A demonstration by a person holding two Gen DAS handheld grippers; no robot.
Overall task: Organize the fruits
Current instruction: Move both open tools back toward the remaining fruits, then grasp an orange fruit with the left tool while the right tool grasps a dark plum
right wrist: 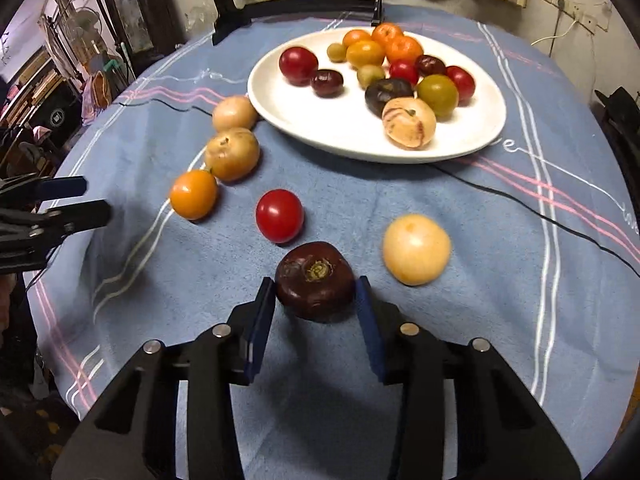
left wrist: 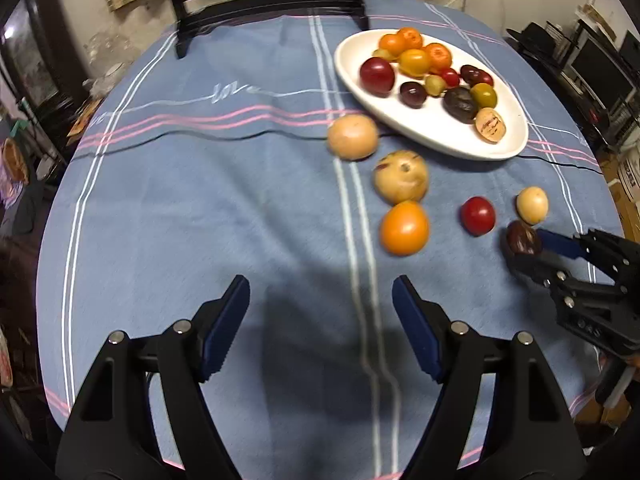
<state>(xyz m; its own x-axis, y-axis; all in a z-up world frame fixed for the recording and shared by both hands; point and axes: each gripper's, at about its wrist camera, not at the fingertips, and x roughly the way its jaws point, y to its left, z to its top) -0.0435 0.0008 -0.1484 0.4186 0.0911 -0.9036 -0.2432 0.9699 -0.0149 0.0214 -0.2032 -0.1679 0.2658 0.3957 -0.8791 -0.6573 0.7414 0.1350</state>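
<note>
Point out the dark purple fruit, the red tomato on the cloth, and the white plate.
dark purple fruit (right wrist: 315, 280), right wrist view, on its top beside the stem.
red tomato (right wrist: 279, 216), right wrist view, middle of its skin.
white plate (right wrist: 344, 136), right wrist view, bare part near the front rim.

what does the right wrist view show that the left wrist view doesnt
Only the right wrist view: the right gripper from behind, its pads against both sides of the dark purple fruit, whose stem end faces up, and a wall socket behind the table.

Only the left wrist view: the left gripper with jaws wide apart over bare blue tablecloth, nothing between them.

Both: the white plate of mixed fruit, and the loose orange fruit, red fruit and pale yellow fruit on the cloth.
</note>
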